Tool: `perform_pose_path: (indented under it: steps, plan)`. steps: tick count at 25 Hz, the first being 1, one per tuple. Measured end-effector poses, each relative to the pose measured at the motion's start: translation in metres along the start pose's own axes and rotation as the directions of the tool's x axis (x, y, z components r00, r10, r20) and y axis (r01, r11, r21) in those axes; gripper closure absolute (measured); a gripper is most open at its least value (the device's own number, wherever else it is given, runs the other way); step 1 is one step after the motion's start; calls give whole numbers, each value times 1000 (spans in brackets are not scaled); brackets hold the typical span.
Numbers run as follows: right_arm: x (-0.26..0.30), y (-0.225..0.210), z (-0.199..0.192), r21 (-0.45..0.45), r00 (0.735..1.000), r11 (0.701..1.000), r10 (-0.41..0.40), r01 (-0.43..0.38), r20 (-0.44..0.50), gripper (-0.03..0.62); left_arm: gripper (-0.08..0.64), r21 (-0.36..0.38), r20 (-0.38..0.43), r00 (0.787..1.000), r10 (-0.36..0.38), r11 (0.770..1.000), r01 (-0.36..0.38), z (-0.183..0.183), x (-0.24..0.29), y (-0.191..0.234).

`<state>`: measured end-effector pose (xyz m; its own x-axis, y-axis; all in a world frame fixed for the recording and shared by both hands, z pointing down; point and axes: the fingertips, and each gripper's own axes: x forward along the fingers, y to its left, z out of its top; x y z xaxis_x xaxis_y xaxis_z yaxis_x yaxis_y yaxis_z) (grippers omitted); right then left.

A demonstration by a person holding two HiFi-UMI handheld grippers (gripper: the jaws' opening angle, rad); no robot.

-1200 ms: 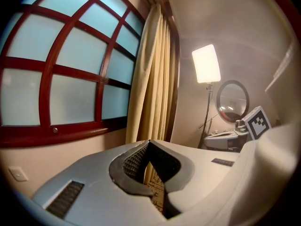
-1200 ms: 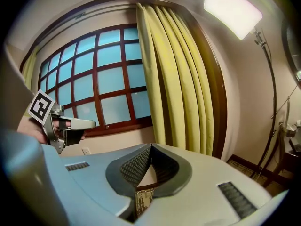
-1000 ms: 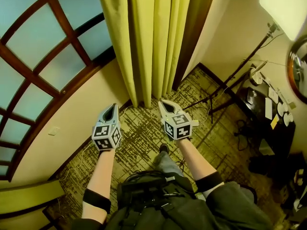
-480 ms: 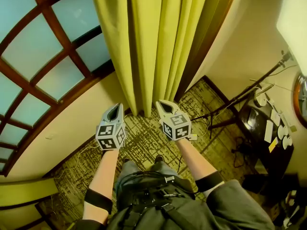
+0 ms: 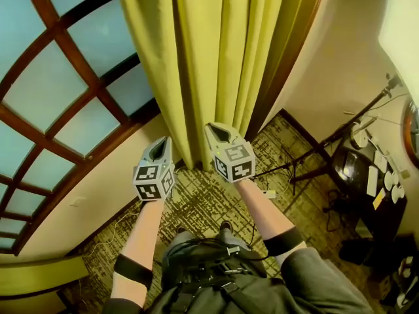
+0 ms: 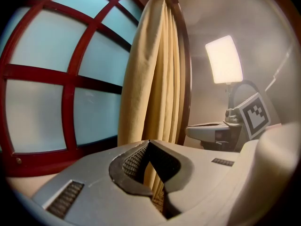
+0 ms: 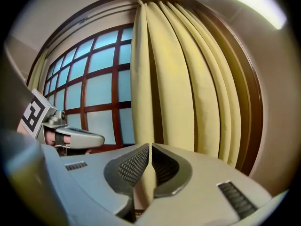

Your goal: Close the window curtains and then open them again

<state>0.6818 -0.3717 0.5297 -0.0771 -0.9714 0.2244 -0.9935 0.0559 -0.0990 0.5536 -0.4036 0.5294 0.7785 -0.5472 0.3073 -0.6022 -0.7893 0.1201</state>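
Observation:
The yellow-green curtain (image 5: 209,51) hangs gathered in folds at the right side of the arched, red-framed window (image 5: 72,77). My left gripper (image 5: 158,142) is shut and empty, level with the wall under the window and just left of the curtain's hem. My right gripper (image 5: 211,128) is raised in front of the curtain's lower folds. Its jaws have just been opening and stand a thin slit apart. In the right gripper view, the curtain's (image 7: 188,79) leading fold shows through that slit at the right gripper (image 7: 150,146), and the pads do not press on it. The left gripper view shows the left gripper (image 6: 149,142) closed, with the curtain (image 6: 155,79) beyond.
A dark side table (image 5: 366,175) with small items and a thin metal stand (image 5: 340,136) are at the right. A lit lamp shade (image 6: 224,59) glows beyond the curtain. A cable (image 5: 108,224) runs along the patterned carpet (image 5: 196,201) by the wall.
Both grippers have risen and moved closer to the curtain. The right one now overlaps its lower folds, and the left sits beside the hem.

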Motion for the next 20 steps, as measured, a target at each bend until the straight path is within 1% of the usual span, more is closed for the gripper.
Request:
perform_pose_path:
  steps: [3,6,12,14,17,18,19,20]
  plan:
    - [11,-2,32,-25,999,1000,-3,4,43,558,552,0,17,1000,-3,1000,3,15,10,1]
    - [22,-1,72,-49,995,999,-11,16,99,552,552,-6,32,999,4,1000,-4,30,17,5]
    - [41,9,148,-102,982,995,14,5,188,477,552,2,77,997,29,1000,-29,67,29,12]
    - [45,11,170,-114,977,993,15,9,212,430,552,0,93,995,36,999,-36,82,31,11]
    - [48,14,204,-126,968,992,18,14,251,340,552,-2,111,993,37,999,-37,105,32,6]
    - [49,16,215,-132,965,991,21,15,263,281,542,2,119,992,38,999,-38,112,33,5]
    - [51,16,226,-140,961,990,22,17,275,241,507,7,127,991,39,999,-40,119,35,4]
    - [52,16,236,-149,958,989,24,20,286,206,488,12,135,990,42,999,-44,125,36,4]
